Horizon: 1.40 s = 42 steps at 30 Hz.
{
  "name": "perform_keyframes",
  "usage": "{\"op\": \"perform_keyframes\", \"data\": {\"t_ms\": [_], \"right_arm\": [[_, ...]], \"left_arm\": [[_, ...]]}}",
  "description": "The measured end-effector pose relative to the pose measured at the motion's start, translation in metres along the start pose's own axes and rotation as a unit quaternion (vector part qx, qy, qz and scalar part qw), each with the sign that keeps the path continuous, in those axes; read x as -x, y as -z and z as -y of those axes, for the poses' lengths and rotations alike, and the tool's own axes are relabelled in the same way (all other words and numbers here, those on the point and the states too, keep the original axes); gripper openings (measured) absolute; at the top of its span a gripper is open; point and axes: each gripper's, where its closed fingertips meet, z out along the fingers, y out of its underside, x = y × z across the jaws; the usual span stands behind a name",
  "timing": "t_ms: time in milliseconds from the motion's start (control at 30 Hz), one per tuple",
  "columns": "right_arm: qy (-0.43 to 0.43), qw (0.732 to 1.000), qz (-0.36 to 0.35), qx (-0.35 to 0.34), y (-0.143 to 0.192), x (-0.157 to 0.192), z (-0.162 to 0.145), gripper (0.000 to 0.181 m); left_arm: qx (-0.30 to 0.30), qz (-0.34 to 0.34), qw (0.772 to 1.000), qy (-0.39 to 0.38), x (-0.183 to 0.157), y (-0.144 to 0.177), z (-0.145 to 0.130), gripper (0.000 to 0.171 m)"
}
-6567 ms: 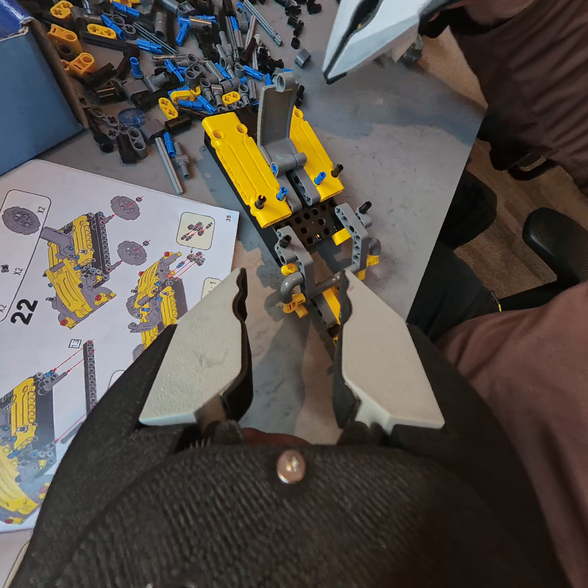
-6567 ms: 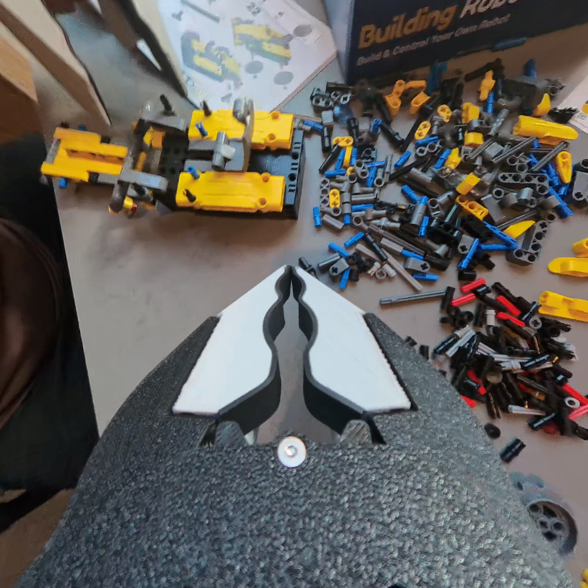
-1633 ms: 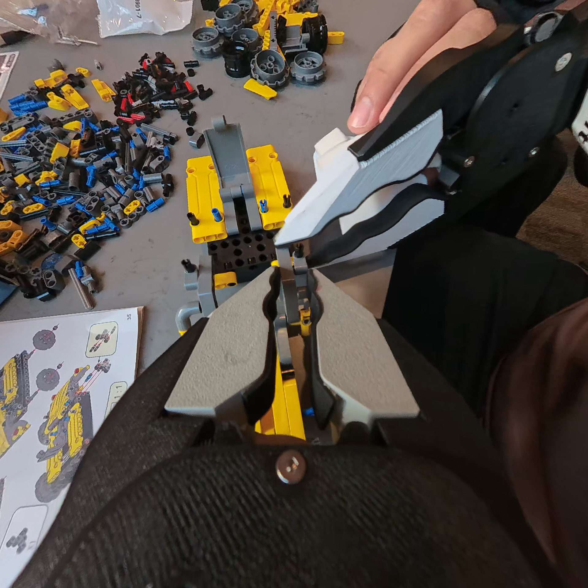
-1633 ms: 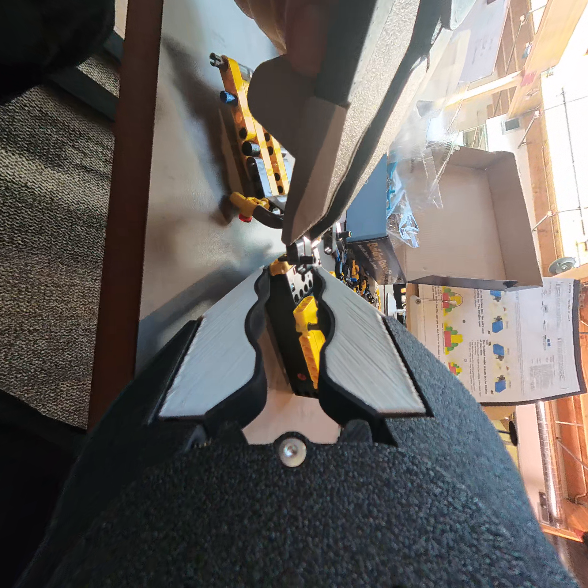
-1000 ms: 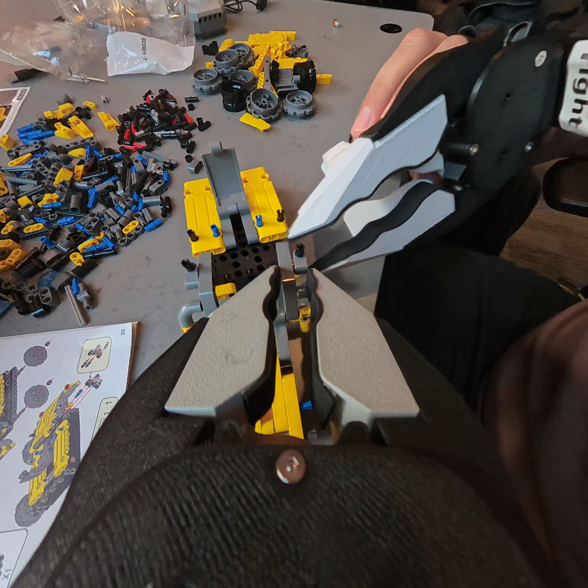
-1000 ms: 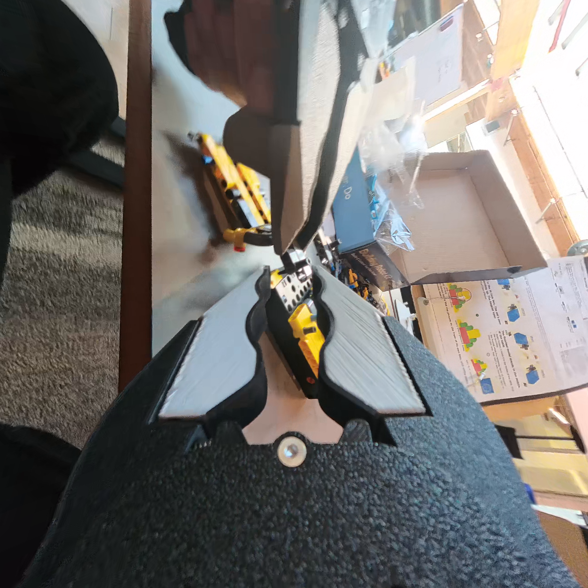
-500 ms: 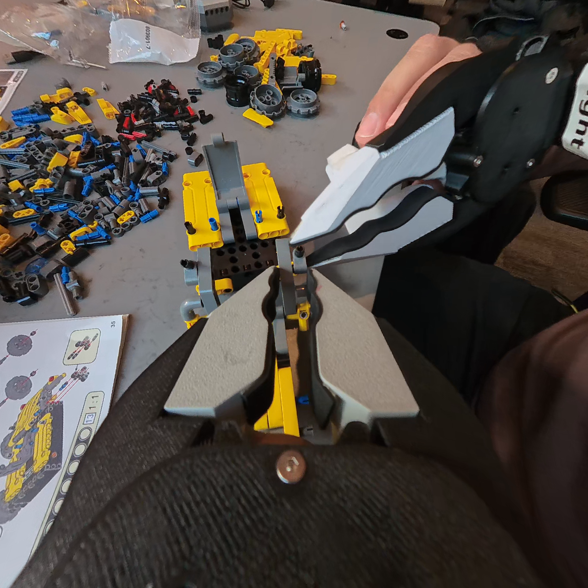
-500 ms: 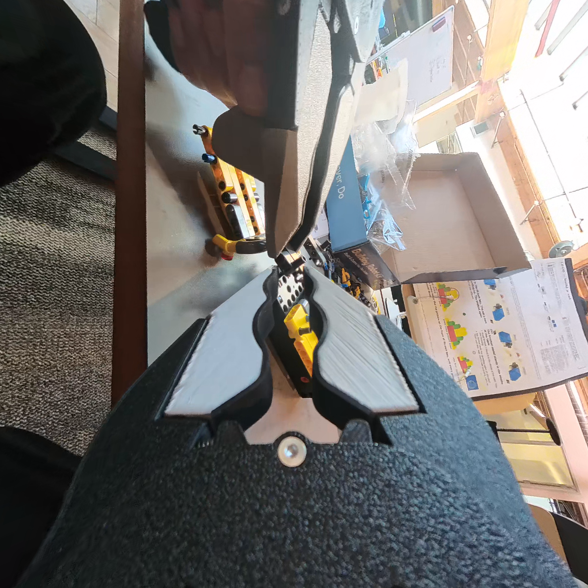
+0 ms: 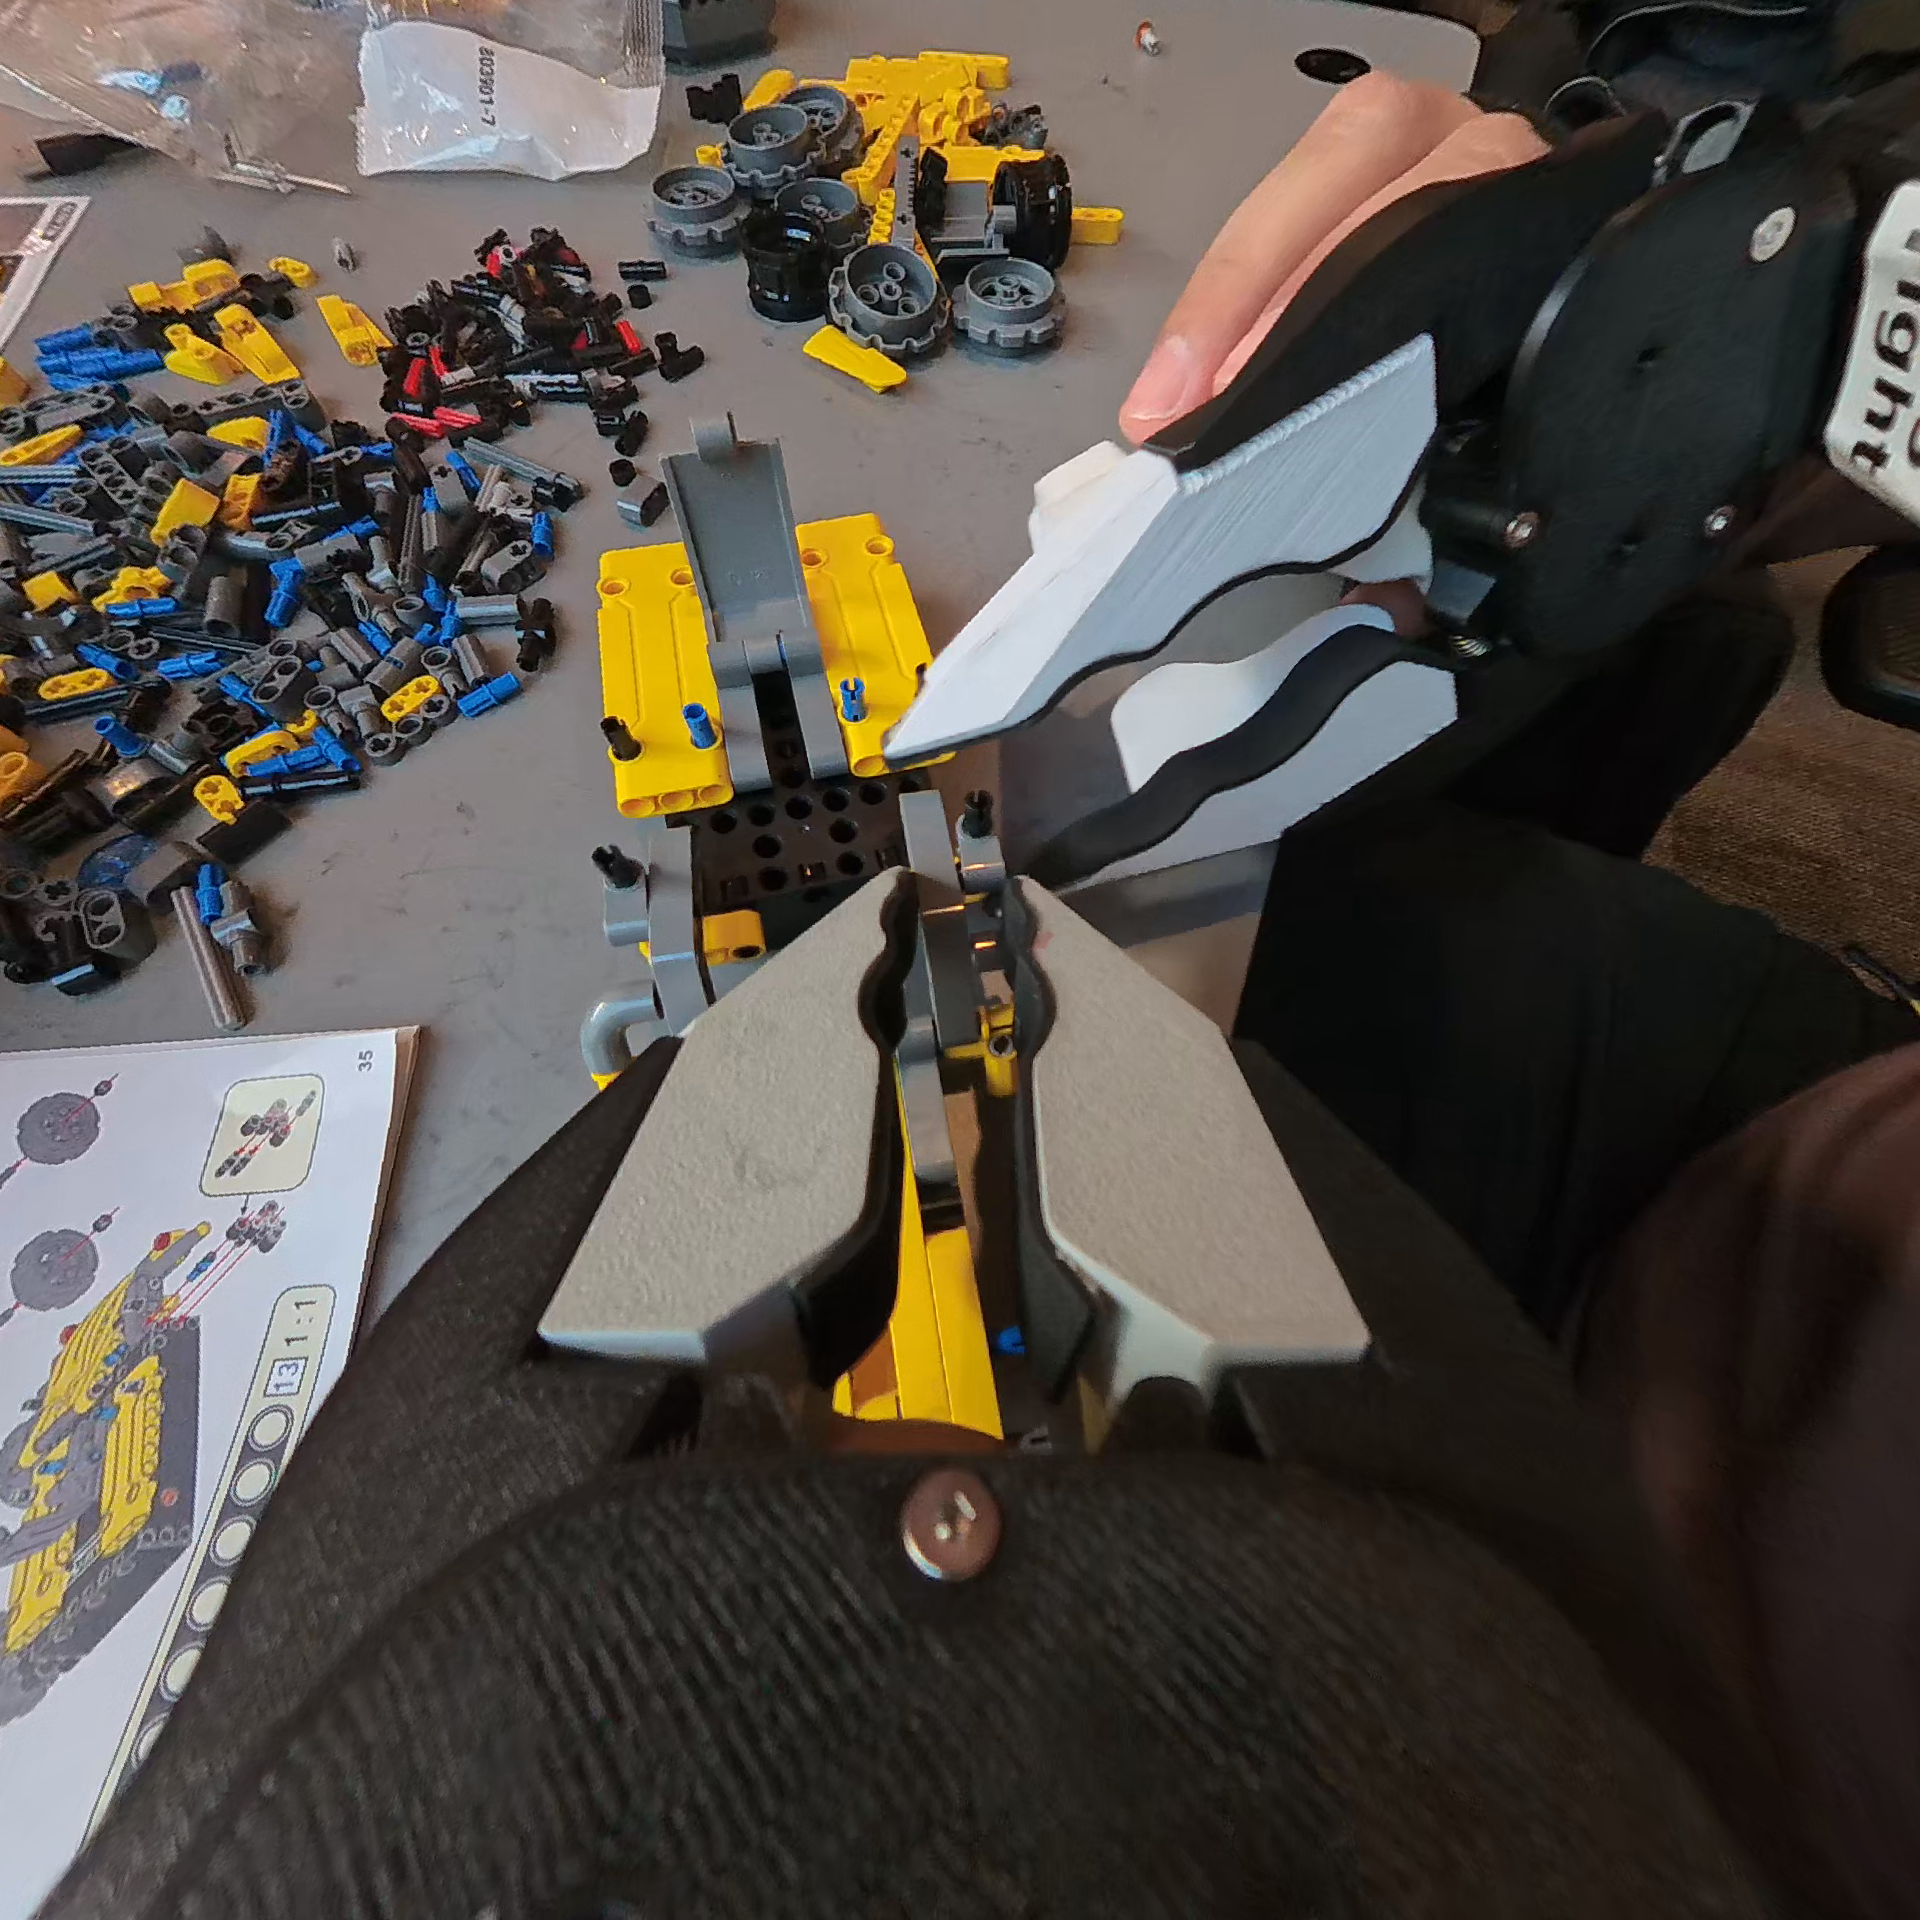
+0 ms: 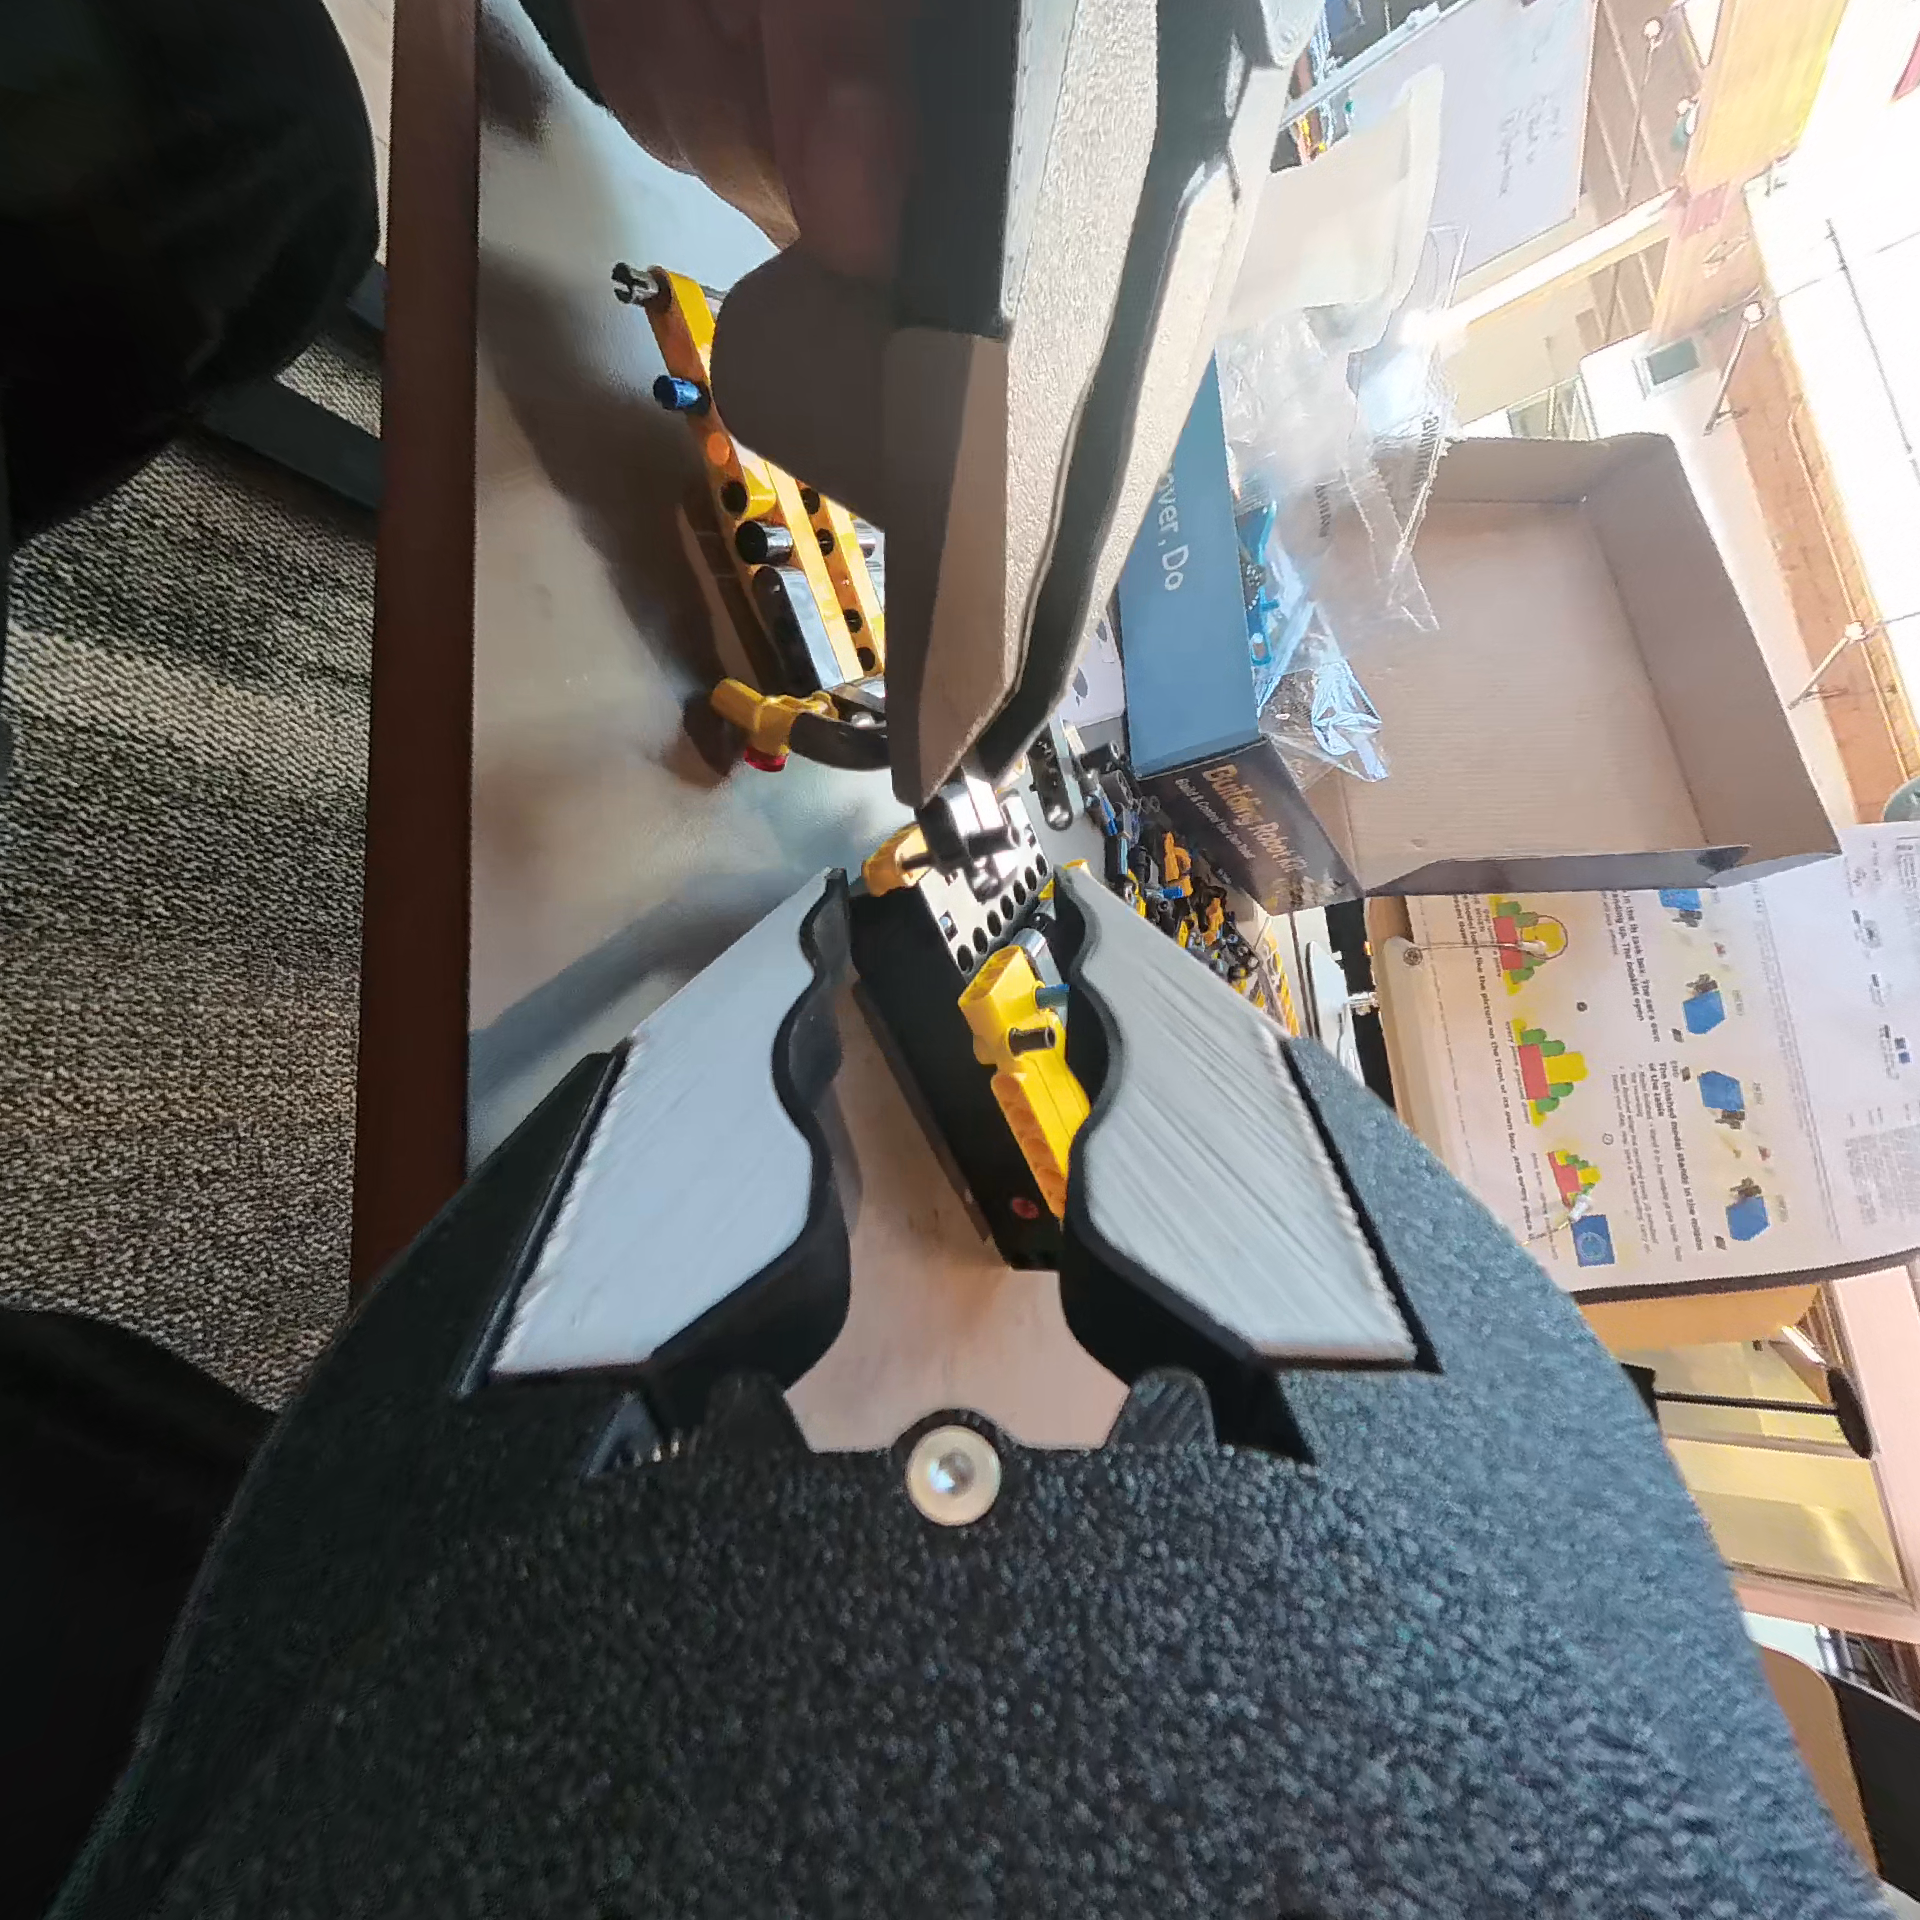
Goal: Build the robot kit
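A half-built yellow, black and grey brick vehicle [image 9: 665, 686] lies on the grey table [image 9: 468, 914]. My left gripper [image 9: 958, 894] is shut on its grey and yellow front end. The right gripper [image 9: 966, 805] comes in from the right, with one finger over the yellow side panel and the other low beside the black base. In the right wrist view the vehicle's black and yellow body [image 10: 1018, 1060] sits between the parted fingers of my right gripper [image 10: 945, 883]. The left gripper [image 10: 956, 784] shows there just ahead, shut on the vehicle's end.
A pile of loose small pieces [image 9: 312, 644] lies at the left and grey wheels [image 9: 883, 291] at the back. An instruction booklet [image 9: 156, 1299] lies at the near left. A blue box [image 10: 1195, 644] and an open cardboard box [image 10: 1558, 675] stand beyond. The table edge and a person's legs are at the right.
Since half a second ago the right gripper's jaws have widened around the vehicle's body. The left gripper stays shut on the front end. Several seconds ago neither gripper held anything.
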Motion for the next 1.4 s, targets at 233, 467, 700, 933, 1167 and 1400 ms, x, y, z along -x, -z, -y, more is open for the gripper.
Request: {"op": "perform_keyframes", "data": {"t_ms": [233,467,700,933,1167,1400], "right_arm": [[0.022,1.000,0.001,-0.001,-0.003,0.005,0.005,0.030],[0.032,0.999,0.004,0.000,-0.005,0.007,0.006,0.029],[0.048,0.999,0.004,0.001,-0.007,0.008,0.008,0.027],[0.072,0.997,-0.003,0.001,-0.009,0.008,0.007,0.027],[0.123,0.992,-0.022,-0.003,-0.010,0.007,0.006,0.028],[0.153,0.988,-0.026,-0.016,-0.013,0.006,0.005,0.027]], "left_arm": [[0.002,0.007,1.000,-0.003,0.003,0.001,0.000,0.014],[0.001,0.001,1.000,0.002,0.002,-0.001,0.000,0.014],[0.002,0.002,1.000,0.010,0.003,0.000,-0.001,0.014],[0.004,-0.002,1.000,0.013,0.004,-0.001,-0.001,0.014],[0.005,-0.005,1.000,0.016,0.005,-0.001,-0.001,0.014],[0.029,-0.002,0.999,0.020,0.007,-0.002,-0.002,0.013]]}}
